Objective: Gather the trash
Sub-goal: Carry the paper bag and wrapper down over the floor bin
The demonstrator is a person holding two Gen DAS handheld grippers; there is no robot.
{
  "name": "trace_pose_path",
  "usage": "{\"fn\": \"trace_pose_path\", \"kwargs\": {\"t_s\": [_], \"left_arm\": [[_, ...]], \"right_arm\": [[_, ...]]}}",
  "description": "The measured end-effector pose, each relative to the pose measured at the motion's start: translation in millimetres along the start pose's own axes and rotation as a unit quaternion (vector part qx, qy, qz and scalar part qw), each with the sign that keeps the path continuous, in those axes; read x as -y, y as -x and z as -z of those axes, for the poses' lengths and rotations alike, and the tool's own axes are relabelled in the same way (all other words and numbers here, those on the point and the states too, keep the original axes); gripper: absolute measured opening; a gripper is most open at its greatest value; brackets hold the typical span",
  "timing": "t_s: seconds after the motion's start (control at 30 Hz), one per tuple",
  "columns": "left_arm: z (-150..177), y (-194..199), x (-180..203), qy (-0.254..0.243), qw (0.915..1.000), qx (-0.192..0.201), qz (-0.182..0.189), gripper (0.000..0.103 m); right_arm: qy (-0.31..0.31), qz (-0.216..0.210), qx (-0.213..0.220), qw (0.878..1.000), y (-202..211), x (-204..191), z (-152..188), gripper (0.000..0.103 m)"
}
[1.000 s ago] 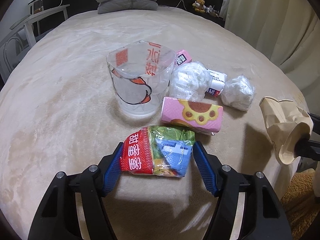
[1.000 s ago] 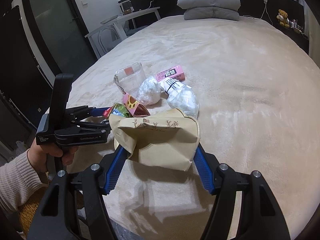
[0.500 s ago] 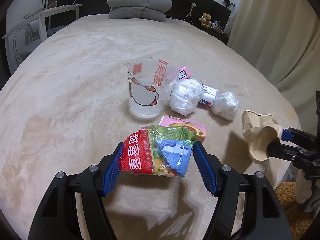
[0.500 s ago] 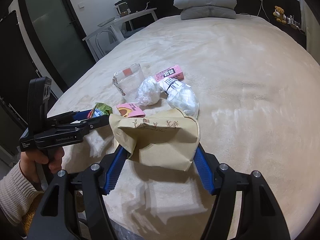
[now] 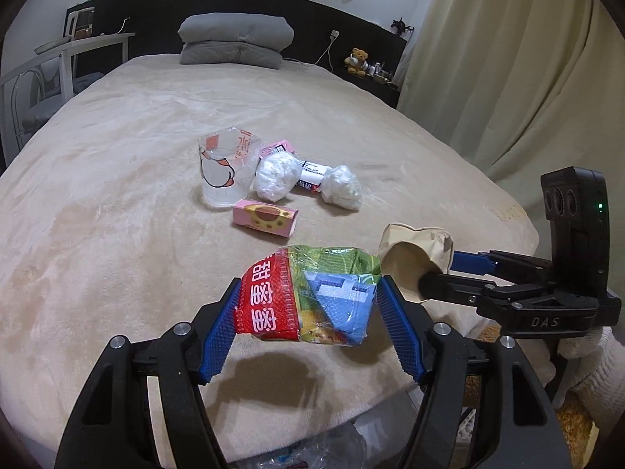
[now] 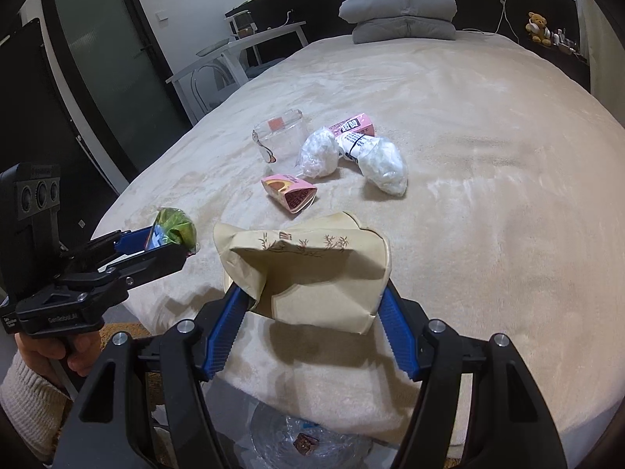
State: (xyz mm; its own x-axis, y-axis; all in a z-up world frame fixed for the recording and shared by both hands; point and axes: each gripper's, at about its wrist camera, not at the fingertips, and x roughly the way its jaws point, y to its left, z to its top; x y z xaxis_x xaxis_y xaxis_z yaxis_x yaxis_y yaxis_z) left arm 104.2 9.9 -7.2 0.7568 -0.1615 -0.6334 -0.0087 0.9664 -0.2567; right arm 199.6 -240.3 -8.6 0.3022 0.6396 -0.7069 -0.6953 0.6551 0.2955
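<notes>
Bed (image 5: 117,195): I've drawn both loads back past its near edge; left gripper (image 5: 308,305) pinches snack wrapper (image 5: 297,297), right gripper (image 6: 312,301) pinches paper bag (image 6: 308,269), ready for binning

Left hand-held gripper (image 5: 308,305) pulled snack wrapper (image 5: 308,297) back to bed edge, beside paper bag (image 5: 414,262).

Bedroom, big beige bed (image 5: 136,179)
Grey pillows (image 5: 234,45) against a black headboard (image 5: 312,11), cream curtains (image 5: 508,78) one side, white desk (image 6: 250,45) and frosted door (image 6: 113,78) opposite.
</notes>
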Motion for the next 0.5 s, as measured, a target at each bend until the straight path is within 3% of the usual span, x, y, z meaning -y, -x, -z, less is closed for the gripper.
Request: {"fn": "trace_pose_path", "kwargs": {"t_s": [0.5], "left_arm": [[60, 57, 0, 0.061, 0.9974, 0.031, 0.025, 0.067]], "right_arm": [[-0.036, -0.012, 0.005, 0.999, 38, -16, 72, 0.066]]}}
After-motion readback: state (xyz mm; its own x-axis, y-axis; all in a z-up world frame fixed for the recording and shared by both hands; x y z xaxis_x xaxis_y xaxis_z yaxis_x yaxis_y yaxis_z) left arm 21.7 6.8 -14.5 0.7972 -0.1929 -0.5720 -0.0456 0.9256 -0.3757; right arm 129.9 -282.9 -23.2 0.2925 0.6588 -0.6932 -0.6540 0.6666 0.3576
